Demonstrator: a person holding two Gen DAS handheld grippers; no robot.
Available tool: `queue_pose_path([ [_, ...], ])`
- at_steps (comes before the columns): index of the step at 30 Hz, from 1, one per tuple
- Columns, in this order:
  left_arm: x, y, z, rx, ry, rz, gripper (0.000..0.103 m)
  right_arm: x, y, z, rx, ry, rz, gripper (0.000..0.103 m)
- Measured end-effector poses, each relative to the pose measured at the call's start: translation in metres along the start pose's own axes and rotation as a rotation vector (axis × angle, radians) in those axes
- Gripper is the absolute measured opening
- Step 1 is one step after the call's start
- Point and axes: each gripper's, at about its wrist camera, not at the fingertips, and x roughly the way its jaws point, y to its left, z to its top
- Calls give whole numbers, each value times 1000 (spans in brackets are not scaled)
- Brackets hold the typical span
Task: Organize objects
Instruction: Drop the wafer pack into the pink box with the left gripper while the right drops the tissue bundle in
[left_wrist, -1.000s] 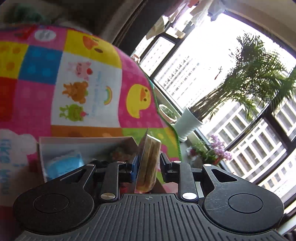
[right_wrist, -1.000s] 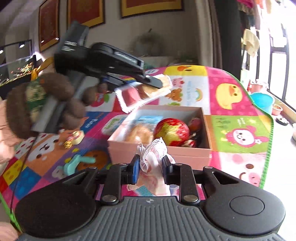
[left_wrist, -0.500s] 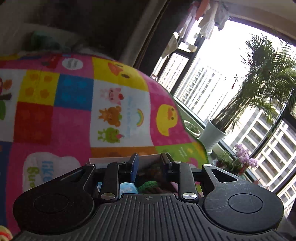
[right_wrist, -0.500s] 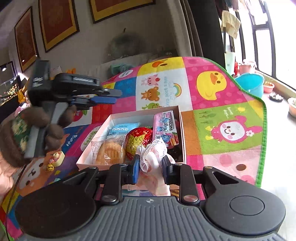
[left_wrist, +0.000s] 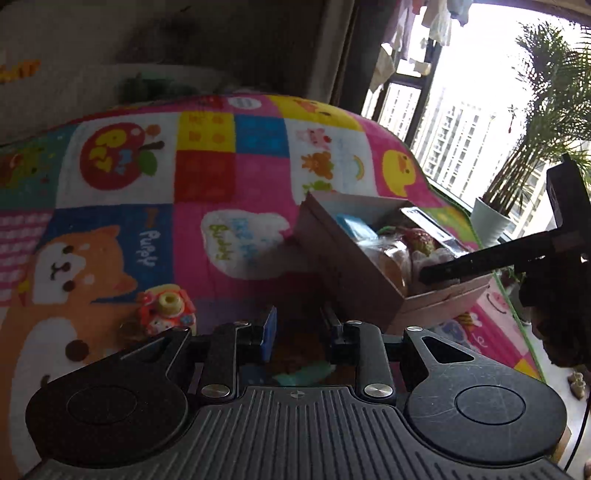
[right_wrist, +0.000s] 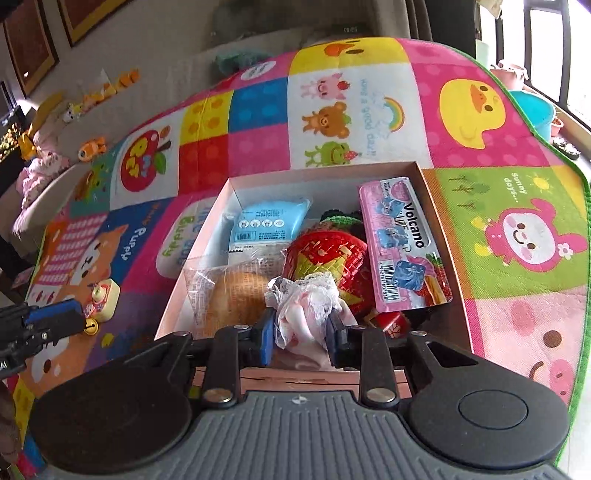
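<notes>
A pink cardboard box (right_wrist: 439, 229) sits on the colourful play mat (right_wrist: 480, 206); it also shows in the left wrist view (left_wrist: 351, 273). Inside lie a blue packet (right_wrist: 266, 225), a wrapped bun (right_wrist: 232, 291), a red and gold foil ball (right_wrist: 328, 258) and a pink Volcano snack pack (right_wrist: 406, 243). My right gripper (right_wrist: 301, 328) is shut on a white lace and pink cloth bundle (right_wrist: 306, 306) over the box's near edge. My left gripper (left_wrist: 299, 332) is open and empty, low over the mat left of the box, above a teal object (left_wrist: 303, 373).
A small toy camera with a bell (left_wrist: 166, 310) lies on the mat left of the box, also in the right wrist view (right_wrist: 103, 295). Potted plants (left_wrist: 491, 221) stand by the window. Plush toys (right_wrist: 40, 147) lie at the mat's far left edge.
My left gripper let go of the snack pack, which now lies in the box, and swung away left and down. My right gripper moved in over the box with the bundle.
</notes>
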Motion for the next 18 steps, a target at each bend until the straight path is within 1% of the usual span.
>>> queue_pose_path([
  [2, -5, 10, -9, -36, 8, 6, 28, 14, 2, 5, -2, 82, -1, 27],
  [3, -10, 16, -15, -59, 7, 9, 28, 19, 3, 7, 1, 109, -5, 27],
  [5, -18, 24, -21, -90, -1, 14, 28, 21, 2, 12, 13, 147, -11, 27],
  [6, -23, 28, -23, -104, -10, 16, 28, 17, 1, 14, 27, 149, -11, 30],
  [7, -27, 33, -25, -117, -18, 16, 28, 10, 1, 16, 38, 137, -4, 39],
  [8, -31, 37, -26, -130, -25, 20, 28, -2, 0, 17, 46, 105, 7, 46],
  [9, -35, 42, -28, -140, -32, 29, 28, -15, 1, 17, 49, 61, 11, 63],
  [10, -38, 47, -29, -152, -38, 39, 28, -28, 2, 16, 46, 18, 9, 74],
  [14, -40, 63, -39, -228, -27, 69, 28, -67, 10, 0, 28, -88, 22, 81],
  [16, -38, 62, -45, -232, -10, 53, 28, -77, 19, -16, 2, -134, 14, 94],
  [18, -37, 58, -48, -219, -12, 52, 28, -79, 31, -38, -45, -170, -16, 100],
])
